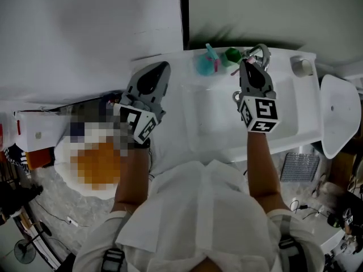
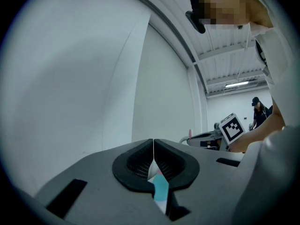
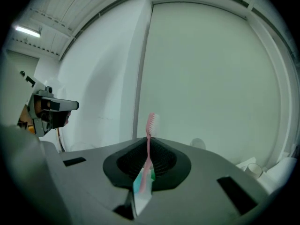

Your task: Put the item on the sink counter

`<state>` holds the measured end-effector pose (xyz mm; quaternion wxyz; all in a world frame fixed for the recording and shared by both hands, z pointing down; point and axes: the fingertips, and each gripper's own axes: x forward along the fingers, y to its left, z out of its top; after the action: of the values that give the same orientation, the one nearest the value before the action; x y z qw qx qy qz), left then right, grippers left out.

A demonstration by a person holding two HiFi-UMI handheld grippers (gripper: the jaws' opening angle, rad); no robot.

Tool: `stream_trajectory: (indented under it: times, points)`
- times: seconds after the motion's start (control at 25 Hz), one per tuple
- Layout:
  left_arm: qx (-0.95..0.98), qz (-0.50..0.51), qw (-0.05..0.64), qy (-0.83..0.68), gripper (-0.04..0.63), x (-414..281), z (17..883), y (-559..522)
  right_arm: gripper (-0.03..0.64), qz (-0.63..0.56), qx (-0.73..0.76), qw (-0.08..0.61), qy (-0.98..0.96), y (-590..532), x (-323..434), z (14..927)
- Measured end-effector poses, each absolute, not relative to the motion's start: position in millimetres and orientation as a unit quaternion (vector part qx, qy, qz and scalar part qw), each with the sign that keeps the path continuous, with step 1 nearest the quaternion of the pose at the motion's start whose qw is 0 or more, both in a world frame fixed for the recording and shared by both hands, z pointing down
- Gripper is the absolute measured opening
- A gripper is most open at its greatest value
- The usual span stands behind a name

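Observation:
A pink toothbrush [image 3: 151,123] stands up out of my right gripper [image 3: 149,142], whose jaws are shut on its handle; a teal and white sliver shows in the gap below. In the head view this right gripper [image 1: 250,64] is held over the back of the white sink counter [image 1: 286,115], close to the tap [image 1: 260,52]. My left gripper [image 1: 161,68] hangs over the counter's left end, beside the basin [image 1: 210,120]. Its jaws [image 2: 153,146] are shut, with a teal and white sliver behind the pads that I cannot identify.
A teal cup [image 1: 203,66] with pink and teal sticks in it and a green item [image 1: 232,55] stand at the counter's back. A white cup [image 1: 302,67] sits at the right end. A toilet lid [image 1: 340,115] and a floor grate [image 1: 299,166] lie to the right.

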<state>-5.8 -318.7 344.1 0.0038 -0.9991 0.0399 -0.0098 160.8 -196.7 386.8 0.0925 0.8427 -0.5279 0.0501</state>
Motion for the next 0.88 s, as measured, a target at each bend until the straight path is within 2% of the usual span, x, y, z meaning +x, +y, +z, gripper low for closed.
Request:
stream_trajectory:
  times: [0.16, 0.48, 0.88]
  points:
    - [-0.999, -0.009, 0.001, 0.039, 0.018, -1, 342, -328, 0.018, 0.050, 0.851, 0.108, -0.511, -212, 158, 388]
    - [-0.999, -0.011, -0.008, 0.032, 0.018, 5, 349, -339, 0.018, 0.069, 0.863, 0.071, -0.496, -223, 167, 397]
    - [-0.999, -0.019, -0.008, 0.037, 0.018, 12, 352, -329, 0.018, 0.075, 0.864, 0.061, -0.494, -222, 186, 404]
